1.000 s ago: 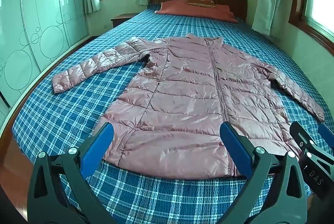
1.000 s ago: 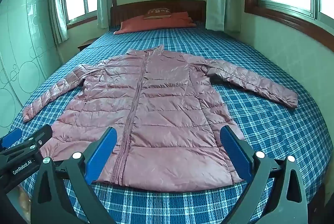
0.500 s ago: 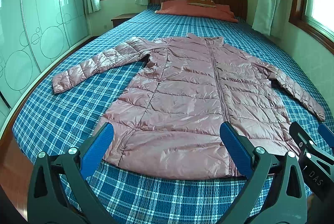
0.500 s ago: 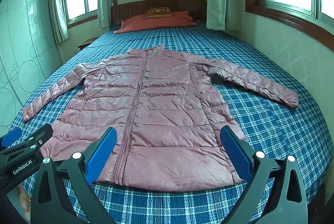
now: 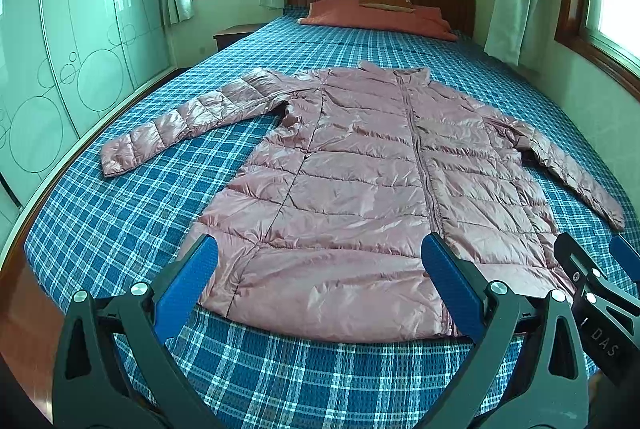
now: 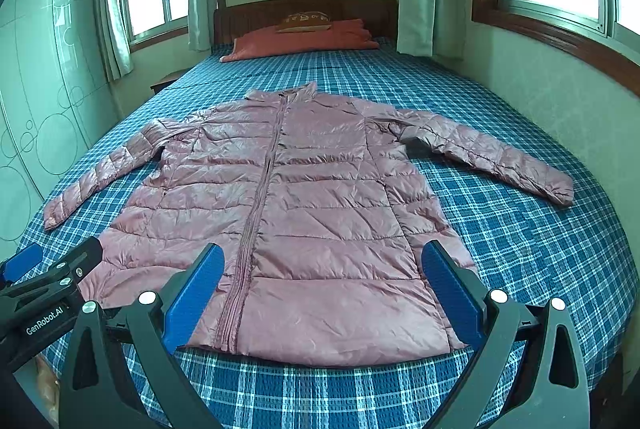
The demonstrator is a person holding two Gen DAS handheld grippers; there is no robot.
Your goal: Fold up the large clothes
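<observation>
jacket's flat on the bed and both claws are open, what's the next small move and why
Probably bring the left claw toward the left sleeve to fold it over the body. The pink jacket lies zipped and spread flat, both sleeves out to the sides, and neither the left nor the right claw holds anything.

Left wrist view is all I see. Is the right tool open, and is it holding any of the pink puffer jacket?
Observer: The right tool is open and empty, aimed over the hem of the pink puffer jacket.
Operator: The right tool blocks the hem's right corner in my view.
Observer: That hem corner lies flat on the blue plaid bedspread, with nothing gripping it.
</observation>
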